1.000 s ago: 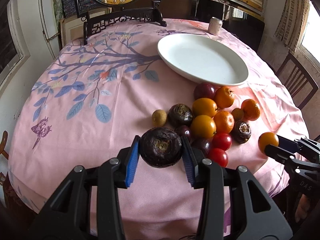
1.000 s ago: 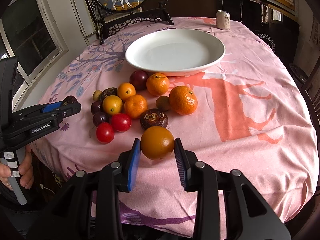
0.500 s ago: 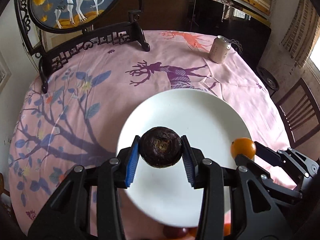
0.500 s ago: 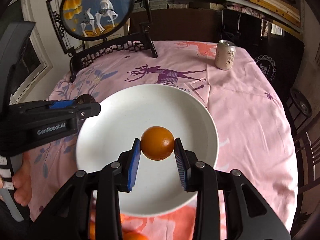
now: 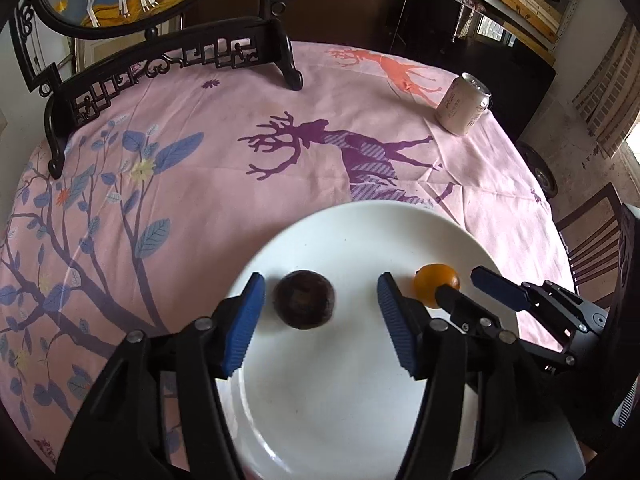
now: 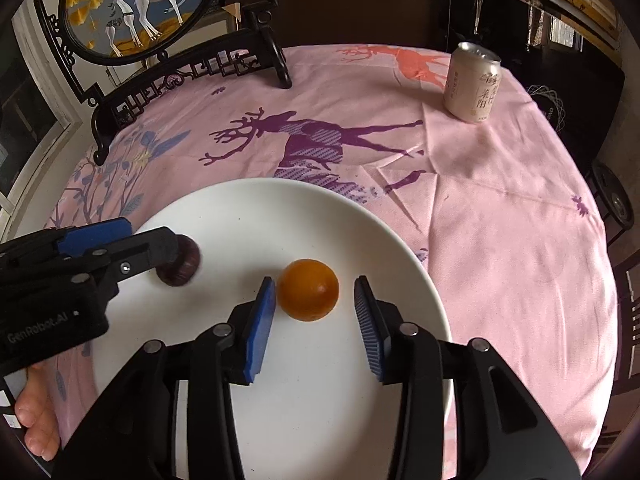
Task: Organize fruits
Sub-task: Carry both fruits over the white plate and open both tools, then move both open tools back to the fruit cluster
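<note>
A dark brown-purple fruit (image 5: 303,299) lies on the white plate (image 5: 360,400), between the spread blue pads of my left gripper (image 5: 320,300), nearer the left pad and apart from both. An orange fruit (image 6: 308,289) lies on the same plate (image 6: 240,220) between the spread pads of my right gripper (image 6: 315,300), close to the left pad. In the left wrist view the orange fruit (image 5: 434,286) shows behind the right gripper's finger. In the right wrist view the dark fruit (image 6: 182,266) shows partly hidden by the left gripper's finger. Both grippers are open. The other fruits are out of view.
A drink can (image 6: 474,82) stands at the far right of the pink tablecloth (image 5: 200,184). A framed round deer picture on a black carved stand (image 5: 168,60) stands at the far left. A wooden chair (image 5: 592,240) is beyond the table's right edge.
Both grippers carried their fruits from the pile near the front of the table to the plate, came down over it and opened. The dark fruit and the orange fruit now lie loose on the plate.
</note>
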`<state>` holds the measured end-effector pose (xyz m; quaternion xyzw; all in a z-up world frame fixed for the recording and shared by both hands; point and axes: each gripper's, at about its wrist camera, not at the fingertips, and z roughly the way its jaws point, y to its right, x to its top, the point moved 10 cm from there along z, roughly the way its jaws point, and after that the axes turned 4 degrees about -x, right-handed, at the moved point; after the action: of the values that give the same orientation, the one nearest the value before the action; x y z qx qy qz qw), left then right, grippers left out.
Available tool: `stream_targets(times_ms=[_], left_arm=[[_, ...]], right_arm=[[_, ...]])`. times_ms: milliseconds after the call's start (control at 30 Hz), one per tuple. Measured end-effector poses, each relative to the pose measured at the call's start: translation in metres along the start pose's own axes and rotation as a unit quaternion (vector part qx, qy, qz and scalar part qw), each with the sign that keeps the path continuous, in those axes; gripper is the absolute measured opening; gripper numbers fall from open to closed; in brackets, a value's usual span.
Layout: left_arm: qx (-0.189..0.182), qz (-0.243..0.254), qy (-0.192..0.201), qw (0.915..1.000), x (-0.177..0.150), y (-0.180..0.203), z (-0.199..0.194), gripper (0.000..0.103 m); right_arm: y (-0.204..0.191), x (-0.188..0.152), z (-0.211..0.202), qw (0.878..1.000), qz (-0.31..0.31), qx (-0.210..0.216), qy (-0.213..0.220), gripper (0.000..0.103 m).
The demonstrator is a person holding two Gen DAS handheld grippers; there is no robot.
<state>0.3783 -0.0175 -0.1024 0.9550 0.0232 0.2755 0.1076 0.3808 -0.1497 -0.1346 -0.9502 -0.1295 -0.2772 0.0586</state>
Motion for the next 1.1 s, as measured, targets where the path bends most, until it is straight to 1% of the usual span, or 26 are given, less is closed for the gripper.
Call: stream_targets(times_ms=[33,100,133,167,200,267,333,400,467,533,600,667,733,833,933,1033,1067,1100], left_arm=[[0.001,0.003,0.008,1.0,-0.003,-0.002,-0.013,0.06],[-0.008,0.0,0.03,0.9995,-0.016,-0.008,-0.047,0.062],[-0.011,0.0,0.042,0.999,-0.026,-0.012,-0.064,0.068],[-0.006,0.003,0.054,0.9985,-0.041,-0.016,-0.081,0.075],[0.001,0.006,0.066,0.9978,-0.057,-0.021,-0.096,0.076],[0.009,0.015,0.083,0.9964,-0.094,-0.028,-0.118,0.079],[0.002,0.016,0.086,0.9961,-0.135,-0.034,-0.129,0.081],[0.004,0.011,0.076,0.997,-0.172,-0.042,-0.132,0.081],[0.005,0.006,0.066,0.9978,-0.201,-0.049,-0.133,0.081],[0.018,0.002,0.062,0.9979,-0.222,-0.059,-0.136,0.081],[0.034,0.004,0.061,0.9975,-0.237,-0.068,-0.14,0.081],[0.038,-0.002,0.056,0.9977,-0.249,-0.074,-0.142,0.081],[0.035,-0.01,0.051,0.998,-0.259,-0.079,-0.145,0.081],[0.031,-0.007,0.042,0.9986,-0.273,-0.08,-0.146,0.081],[0.025,0.005,0.033,0.9991,-0.281,-0.073,-0.147,0.081],[0.008,0.015,0.022,0.9996,-0.288,-0.061,-0.145,0.081],[-0.004,0.018,0.015,0.9997,-0.291,-0.056,-0.143,0.081],[-0.015,0.019,0.007,0.9997,-0.294,-0.051,-0.141,0.081]], right_arm=[[0.0,-0.001,-0.015,1.0,-0.009,-0.006,0.014,0.041],[-0.003,-0.009,-0.05,0.999,-0.031,-0.018,0.04,0.047],[-0.007,-0.019,-0.07,0.998,-0.037,-0.024,0.051,0.052],[-0.01,-0.032,-0.088,0.997,-0.038,-0.024,0.061,0.062],[-0.015,-0.05,-0.106,0.997,-0.036,-0.023,0.071,0.063],[-0.025,-0.089,-0.132,0.996,-0.03,-0.021,0.087,0.063],[-0.032,-0.128,-0.146,0.995,-0.025,-0.021,0.094,0.063],[-0.035,-0.159,-0.153,0.995,-0.012,-0.027,0.096,0.063],[-0.034,-0.18,-0.156,0.995,0.002,-0.036,0.09,0.063],[-0.033,-0.193,-0.157,0.996,0.011,-0.038,0.082,0.064],[-0.035,-0.201,-0.157,0.996,0.009,-0.041,0.076,0.064],[-0.036,-0.206,-0.153,0.997,0.007,-0.045,0.069,0.064],[-0.038,-0.212,-0.148,0.997,0.008,-0.043,0.059,0.064],[-0.039,-0.215,-0.136,0.998,0.005,-0.036,0.051,0.064],[-0.04,-0.213,-0.121,0.999,0.003,-0.031,0.042,0.064],[-0.042,-0.212,-0.098,1.0,0.005,-0.013,0.02,0.064],[-0.042,-0.212,-0.09,1.0,0.008,-0.006,0.01,0.062],[-0.043,-0.209,-0.088,1.0,0.018,0.015,0.017,0.052]])
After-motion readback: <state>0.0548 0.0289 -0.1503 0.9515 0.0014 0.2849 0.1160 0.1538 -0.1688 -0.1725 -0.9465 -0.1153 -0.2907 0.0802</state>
